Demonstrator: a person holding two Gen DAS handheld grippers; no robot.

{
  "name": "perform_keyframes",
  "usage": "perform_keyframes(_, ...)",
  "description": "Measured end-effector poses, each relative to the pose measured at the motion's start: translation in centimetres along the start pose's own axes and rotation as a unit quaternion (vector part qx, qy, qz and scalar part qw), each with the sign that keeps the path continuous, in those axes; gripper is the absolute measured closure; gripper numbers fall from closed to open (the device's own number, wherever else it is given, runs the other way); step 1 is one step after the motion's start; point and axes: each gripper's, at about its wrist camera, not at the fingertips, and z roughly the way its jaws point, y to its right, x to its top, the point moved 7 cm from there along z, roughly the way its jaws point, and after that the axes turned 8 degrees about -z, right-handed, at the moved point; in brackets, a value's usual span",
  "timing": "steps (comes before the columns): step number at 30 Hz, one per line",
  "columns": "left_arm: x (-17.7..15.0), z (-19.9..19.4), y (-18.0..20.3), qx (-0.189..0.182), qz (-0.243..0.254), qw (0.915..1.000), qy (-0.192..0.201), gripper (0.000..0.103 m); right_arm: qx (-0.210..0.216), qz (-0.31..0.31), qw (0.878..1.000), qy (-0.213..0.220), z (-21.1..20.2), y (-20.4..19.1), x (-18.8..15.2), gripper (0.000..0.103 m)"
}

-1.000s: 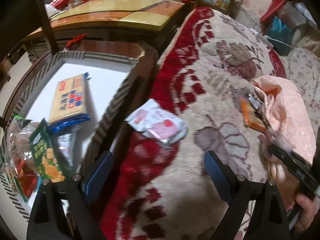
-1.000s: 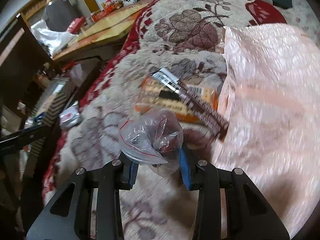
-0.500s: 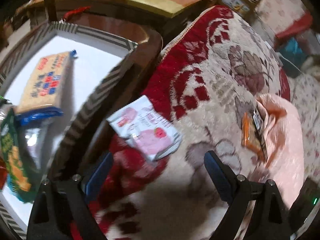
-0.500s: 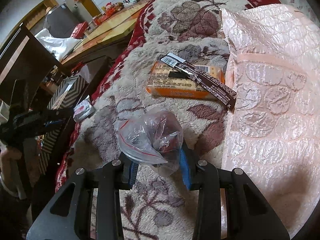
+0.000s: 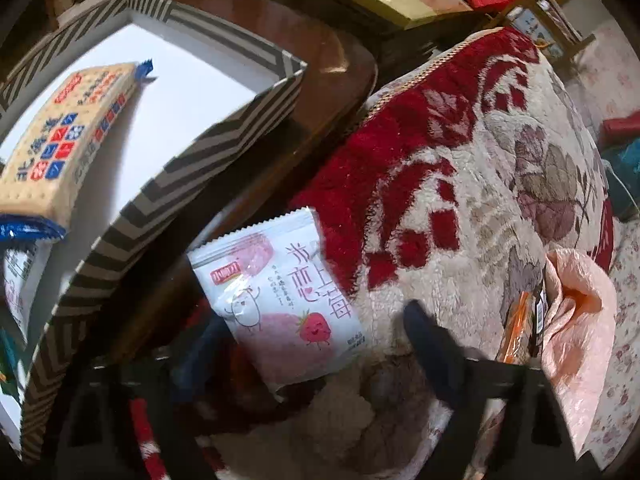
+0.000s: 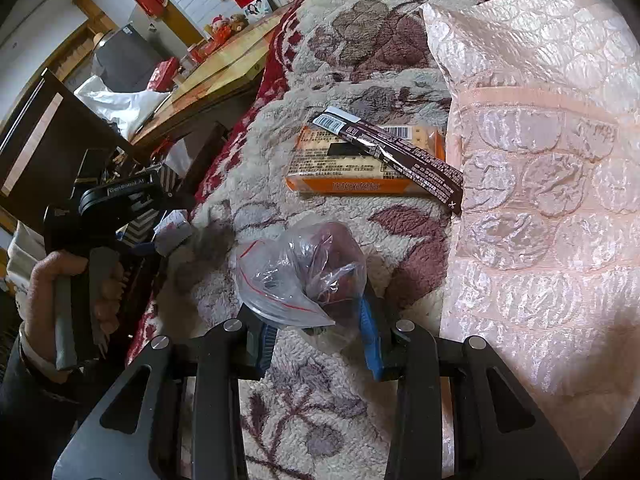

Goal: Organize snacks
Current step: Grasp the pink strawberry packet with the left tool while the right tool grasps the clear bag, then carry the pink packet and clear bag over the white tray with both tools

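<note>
Since the earlier frames we find the left gripper [image 5: 312, 344] lower and nearer the strawberry snack packet [image 5: 280, 304], which now fills more of the left wrist view; the right gripper [image 6: 316, 320] has kept its place. We note the left jaws are closing, with the packet lying between them; the motion blur does not let us say whether either pad touches it. The packet rests at the red-patterned edge of the floral blanket [image 5: 460, 184], its upper corner overhanging toward the dark wooden table [image 5: 320, 92]. Beside that edge stands the striped box [image 5: 192, 168], and a beige cracker pack [image 5: 68, 136] lies against its far-left wall. We record the right gripper's fingers narrow and clamped on a clear plastic bag [image 6: 304, 272] holding dark reddish contents, above the blanket's middle. Beyond it, an orange biscuit pack [image 6: 352, 168] lies flat on the blanket with a dark brown bar wrapper [image 6: 400, 152] laid diagonally across it, both just beside the edge of the pink quilted cover [image 6: 540, 200]. In the right wrist view a hand [image 6: 72, 292] grips the left gripper's handle at the blanket's left edge.
</note>
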Motion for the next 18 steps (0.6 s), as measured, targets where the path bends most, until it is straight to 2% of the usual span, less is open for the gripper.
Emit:
perform_keyframes(1, 0.0, -0.1, 0.0, -0.002, 0.011, 0.9999, 0.002, 0.045, 0.0, -0.001, 1.0, 0.0, 0.0, 0.0, 0.0, 0.068)
perform_keyframes(3, -0.5, -0.2, 0.1, -0.033, 0.025, 0.9991, -0.012, 0.048, -0.002, -0.004, 1.0, 0.0, -0.1, -0.2, 0.0, 0.068)
perform_keyframes(13, -3.8, -4.8, -0.8, -0.057, 0.107, 0.9926, 0.007, 0.049, -0.002, -0.027, 1.0, 0.007, -1.2, -2.6, 0.0, 0.068)
perform_keyframes(18, -5.7, -6.5, -1.0, -0.046, 0.154, 0.9866, 0.026, 0.049, 0.0, -0.037, 0.999, -0.001, -1.1, -4.6, -0.7, 0.068)
